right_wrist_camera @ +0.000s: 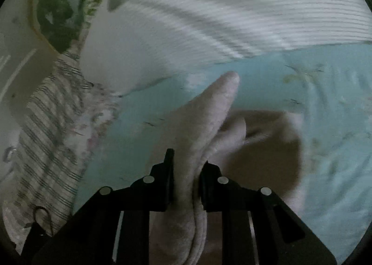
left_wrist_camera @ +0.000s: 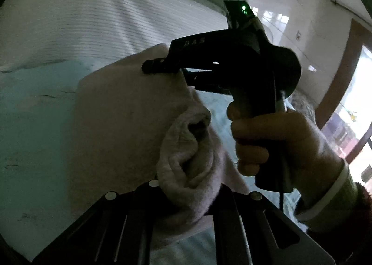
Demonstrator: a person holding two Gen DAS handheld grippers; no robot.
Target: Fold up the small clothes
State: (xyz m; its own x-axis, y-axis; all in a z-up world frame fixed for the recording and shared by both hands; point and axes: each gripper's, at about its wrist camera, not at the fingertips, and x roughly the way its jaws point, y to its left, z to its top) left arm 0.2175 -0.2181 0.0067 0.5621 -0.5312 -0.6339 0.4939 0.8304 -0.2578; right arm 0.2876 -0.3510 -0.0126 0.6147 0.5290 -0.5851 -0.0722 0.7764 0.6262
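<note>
The pale pink garment point(right_wrist_camera: 209, 120) hangs lifted at centre frame above the light blue bed sheet point(right_wrist_camera: 325, 102), pinched at two edges. I have my right gripper point(right_wrist_camera: 186, 183) closed on a thick bunched fold, lower centre of its view. My left gripper point(left_wrist_camera: 186, 197) is clamped on another gathered edge, lower centre of its own view. A striped white cover point(right_wrist_camera: 255, 9) lies across the upper frame. Risk, in my judgement: both holds take bunched layers, so one layer could slip free and skew the fold.

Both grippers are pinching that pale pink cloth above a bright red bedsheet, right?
Not quite: the bedsheet is light blue-green, not red, as the right wrist view shows. The left gripper and right gripper do both pinch the pale pink cloth.
</note>
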